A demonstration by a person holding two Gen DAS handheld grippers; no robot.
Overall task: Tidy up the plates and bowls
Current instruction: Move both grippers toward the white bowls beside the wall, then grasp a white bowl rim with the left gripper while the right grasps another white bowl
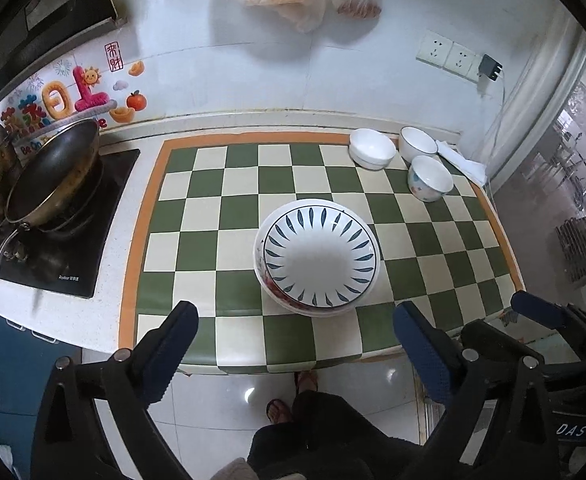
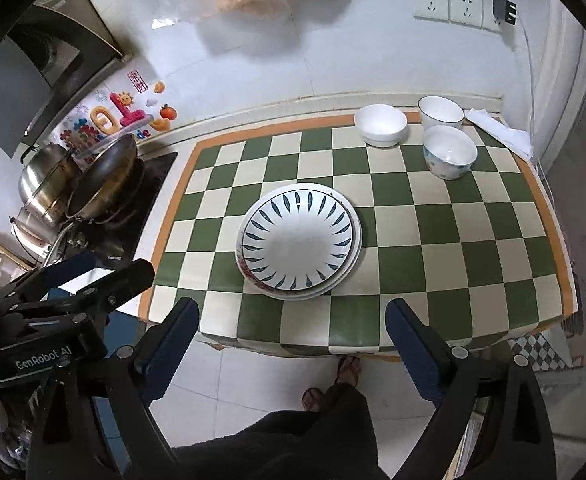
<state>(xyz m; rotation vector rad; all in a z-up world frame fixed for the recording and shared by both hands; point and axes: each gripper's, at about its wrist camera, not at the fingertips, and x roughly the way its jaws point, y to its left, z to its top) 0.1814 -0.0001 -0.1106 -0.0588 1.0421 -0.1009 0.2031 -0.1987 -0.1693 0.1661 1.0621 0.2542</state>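
Left wrist view. The left gripper (image 1: 295, 354) is seen with its black, blue-padded jaws spread wide and nothing between them, held above the front edge of the green-and-cream checkered mat with an orange border (image 1: 221, 184). A stack of white plates, the top one painted with blue leaf strokes round its rim (image 1: 317, 257), is set near the middle of the mat, well clear of every border. Broad bare squares are left to the stack's left and at the mat's front. Three white bowls are grouped at the far right corner: a plain shallow bowl (image 1: 373, 149), a dark-rimmed bowl (image 1: 418, 143) just beside it, and a flower-patterned bowl (image 1: 429, 178) in front of that one. A dark frying pan (image 1: 53, 170) is tilted on the black cooktop left of the mat. The right gripper (image 1: 465, 320) is visible at lower right, jaws also apart.

Right wrist view. The right gripper (image 2: 293, 352) is held wide and empty over the mat's (image 2: 433, 240) near edge. The plate stack (image 2: 299, 242) is seen slightly left of centre. The plain bowl (image 2: 381, 125), the dark-rimmed bowl (image 2: 441, 111) and the patterned bowl (image 2: 449, 152) are kept near the far border, with open mat between them and the plates. A crumpled white cloth (image 2: 501, 132) is lying past the right corner. The left gripper (image 2: 93, 276) is seen at left, above the counter edge.
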